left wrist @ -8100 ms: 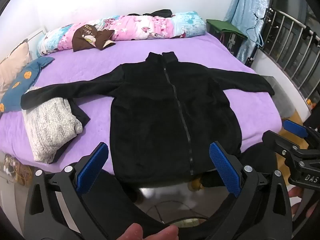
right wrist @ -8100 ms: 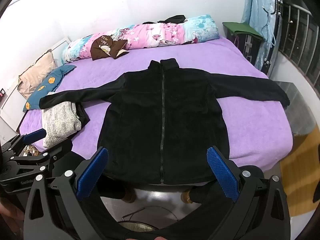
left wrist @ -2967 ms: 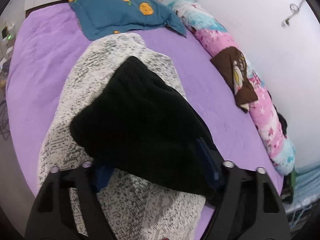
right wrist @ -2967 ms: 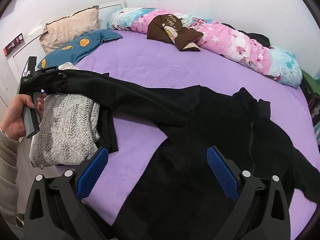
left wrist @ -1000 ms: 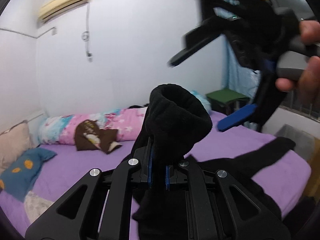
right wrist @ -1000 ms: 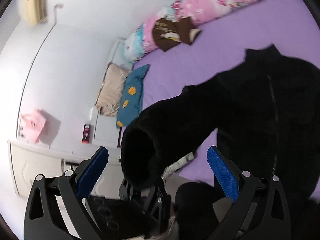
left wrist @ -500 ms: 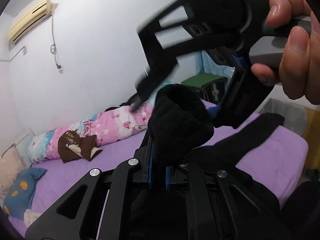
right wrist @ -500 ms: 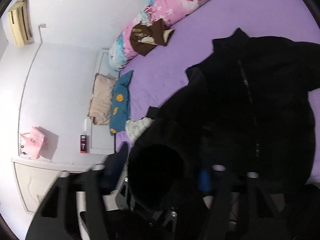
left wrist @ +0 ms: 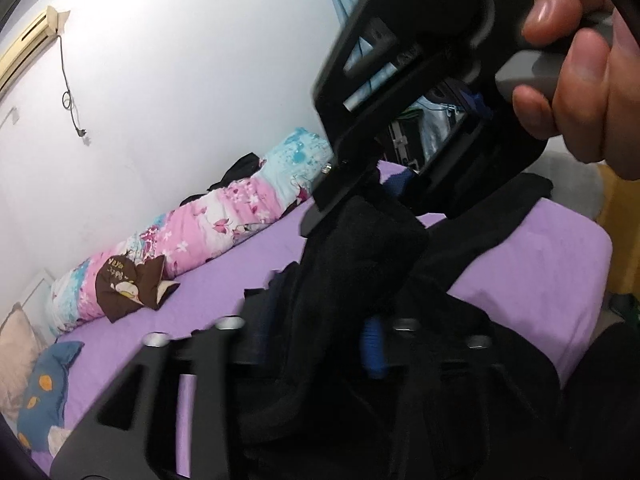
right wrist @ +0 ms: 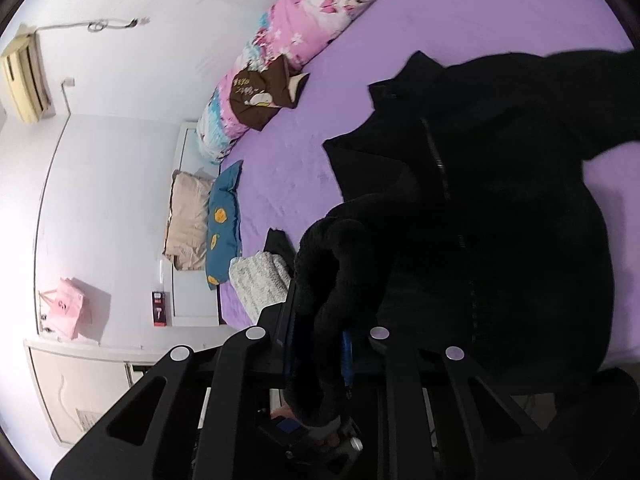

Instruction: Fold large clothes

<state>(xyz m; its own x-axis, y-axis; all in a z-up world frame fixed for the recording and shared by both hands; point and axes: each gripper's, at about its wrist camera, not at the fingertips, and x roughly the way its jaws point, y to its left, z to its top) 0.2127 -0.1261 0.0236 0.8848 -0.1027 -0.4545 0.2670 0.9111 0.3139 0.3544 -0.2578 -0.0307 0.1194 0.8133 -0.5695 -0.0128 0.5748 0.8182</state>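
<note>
The right gripper [right wrist: 318,344], jaws just closing, clamps the black jacket's sleeve cuff [right wrist: 340,264]; the left gripper [left wrist: 316,336], just opening, stands loose around it; a pink quilt [left wrist: 224,216] lies at ten o'clock.

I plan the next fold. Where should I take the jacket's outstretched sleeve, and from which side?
Probably at its cuff, coming from the bed's side edge: the sleeve lies stretched flat away from the black jacket, cuff end free by that edge.

Brown cushion [left wrist: 128,286] with pale lettering, too small to read
</note>
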